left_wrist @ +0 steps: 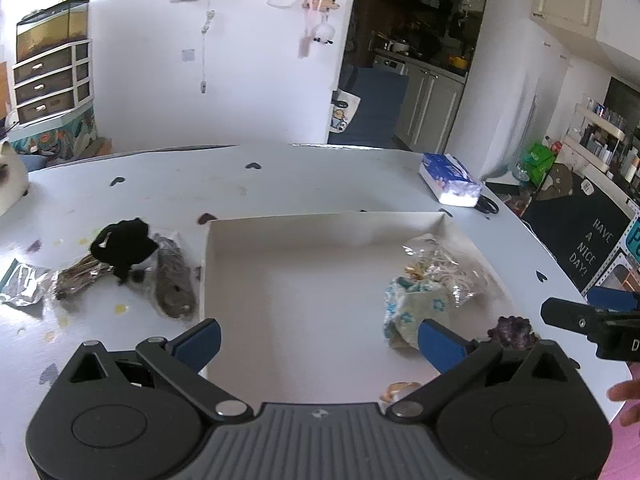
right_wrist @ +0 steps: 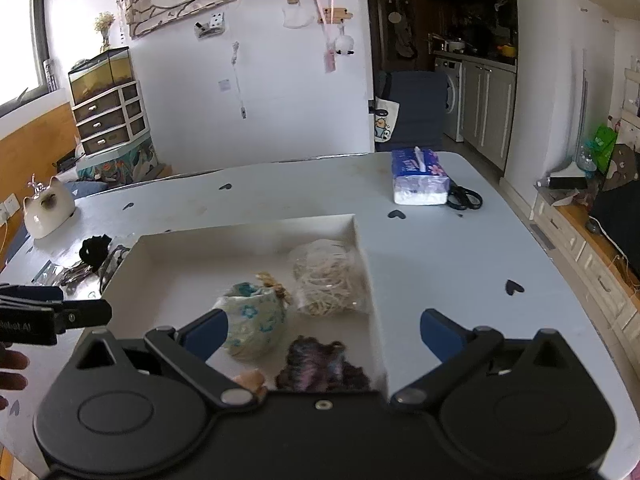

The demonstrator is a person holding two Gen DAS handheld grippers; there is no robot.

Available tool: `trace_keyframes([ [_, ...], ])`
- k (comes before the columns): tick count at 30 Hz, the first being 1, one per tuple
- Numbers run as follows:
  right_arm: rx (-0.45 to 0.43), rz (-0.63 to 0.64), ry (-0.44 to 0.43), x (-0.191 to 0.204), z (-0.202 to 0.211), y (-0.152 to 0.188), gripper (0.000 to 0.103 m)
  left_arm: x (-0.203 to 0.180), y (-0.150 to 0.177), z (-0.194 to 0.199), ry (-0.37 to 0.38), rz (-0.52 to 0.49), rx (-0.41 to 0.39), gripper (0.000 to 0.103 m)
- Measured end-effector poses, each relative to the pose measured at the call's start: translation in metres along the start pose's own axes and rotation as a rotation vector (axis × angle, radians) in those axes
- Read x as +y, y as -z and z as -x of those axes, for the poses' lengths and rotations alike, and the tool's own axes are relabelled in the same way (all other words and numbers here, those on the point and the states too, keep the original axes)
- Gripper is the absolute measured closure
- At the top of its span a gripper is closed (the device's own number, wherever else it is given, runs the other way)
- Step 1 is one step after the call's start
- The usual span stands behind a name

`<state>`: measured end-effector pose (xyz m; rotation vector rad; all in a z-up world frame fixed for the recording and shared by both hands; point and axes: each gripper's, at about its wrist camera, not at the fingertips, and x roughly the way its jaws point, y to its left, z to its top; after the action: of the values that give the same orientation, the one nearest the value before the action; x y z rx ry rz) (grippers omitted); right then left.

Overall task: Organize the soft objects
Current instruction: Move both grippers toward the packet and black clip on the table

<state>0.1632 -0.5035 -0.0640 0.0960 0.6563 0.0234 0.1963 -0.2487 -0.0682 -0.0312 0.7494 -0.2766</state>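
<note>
From the left wrist camera, the left tongs [left_wrist: 319, 345] are wide open and hold nothing; they hang over the near part of a white box [left_wrist: 304, 312] on the pale surface [left_wrist: 280, 184]; inside the box, on its right side, lie a flowered cloth pouch [left_wrist: 412, 304] and a clear bag of pale strings [left_wrist: 444, 266], touching each other; a dark purple knit piece [left_wrist: 514, 330] peeks out just past the right finger; left of the box, on the surface, a grey furry thing [left_wrist: 174, 280] lies with its long side running toward and away from the camera; a black soft thing [left_wrist: 124, 246] rests beside it, and a foil wrapper [left_wrist: 24, 284] lies farther left.

From the right wrist camera, the right tongs [right_wrist: 324, 336] are also wide open and empty; they hang over the box's near right corner; the pouch sits by the left finger, its tied top pointing right toward the string bag; the knit piece lies just below them; a tissue pack [right_wrist: 420, 178] lies far back.
</note>
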Motion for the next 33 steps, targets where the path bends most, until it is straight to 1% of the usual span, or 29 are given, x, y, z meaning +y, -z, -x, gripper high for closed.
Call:
trace_keyframes([
  [6,0.007,0.0,-0.018,0.033,-0.006,-0.003,0.0,0.034,-0.001,0.006,-0.005,0.035,-0.008,0.0],
  [11,0.009,-0.002,-0.017,0.067,-0.013,-0.008,0.0,0.067,-0.007,0.013,-0.006,0.035,-0.013,0.0],
  [18,0.008,-0.011,-0.016,0.124,-0.03,-0.017,0.0,0.129,-0.018,0.016,-0.017,0.032,-0.014,0.0],
  [27,0.005,0.004,-0.021,0.199,-0.055,-0.031,0.0,0.211,-0.029,0.014,-0.05,0.04,-0.013,0.0],
  [33,0.003,0.009,-0.022,0.238,-0.071,-0.037,0.0,0.262,-0.032,0.005,-0.085,0.03,-0.002,0.0],
])
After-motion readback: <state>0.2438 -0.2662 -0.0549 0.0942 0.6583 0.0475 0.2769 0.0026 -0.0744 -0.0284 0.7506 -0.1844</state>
